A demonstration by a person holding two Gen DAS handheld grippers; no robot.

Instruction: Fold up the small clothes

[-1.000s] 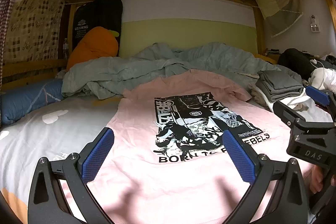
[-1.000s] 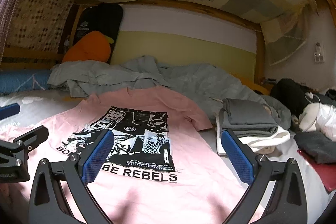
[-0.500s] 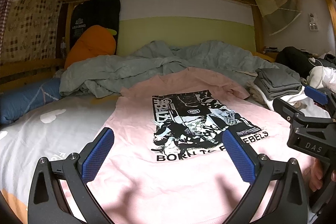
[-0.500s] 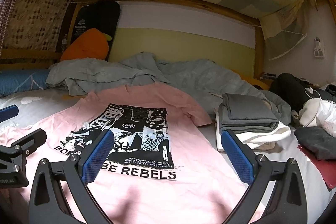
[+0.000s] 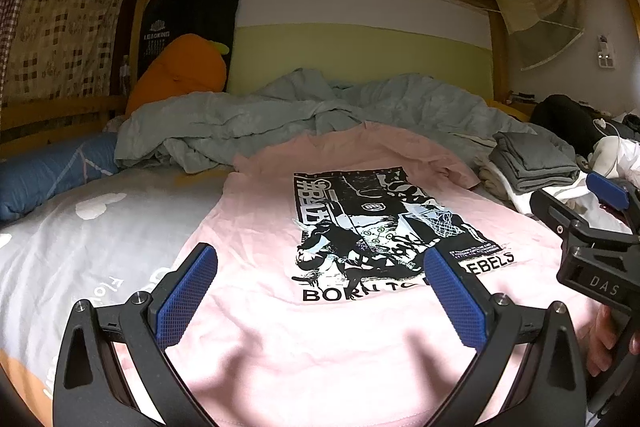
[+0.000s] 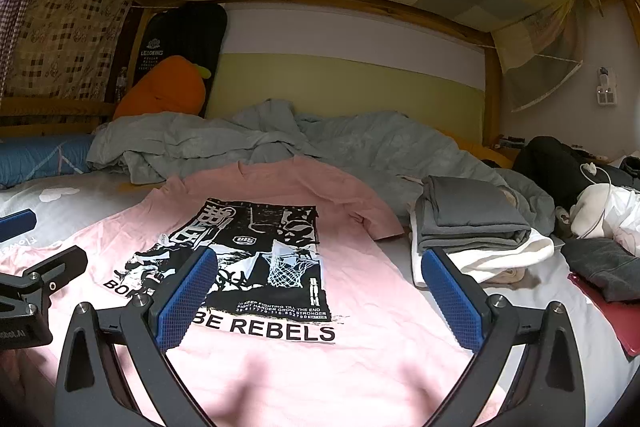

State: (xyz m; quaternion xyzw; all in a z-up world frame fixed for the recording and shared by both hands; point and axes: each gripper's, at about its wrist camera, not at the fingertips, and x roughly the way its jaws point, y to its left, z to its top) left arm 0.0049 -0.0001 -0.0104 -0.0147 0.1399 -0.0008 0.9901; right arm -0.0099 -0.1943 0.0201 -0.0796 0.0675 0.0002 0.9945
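One pink cotton T-shirt with a black-and-white basketball print (image 5: 372, 187) lies spread flat, print up, on the bed's pale grey sheet (image 5: 80, 243). Two tongs hover just above its near hem, the left tongs (image 5: 320, 295) and right tongs (image 6: 316, 299) both spread wide and holding nothing. One stack of folded grey and white clothes (image 6: 472, 231) sits just beside the shirt's right sleeve, with one rumpled grey-green duvet (image 6: 280, 139) behind.

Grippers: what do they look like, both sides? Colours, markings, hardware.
Left gripper and right gripper match: black angular frames with triangular cutouts, silver screw heads, and two fingers faced with blue cross-hatched pads. From the left wrist view, the right gripper's body carries white lettering reading DAS. No cables or sleeves visible.
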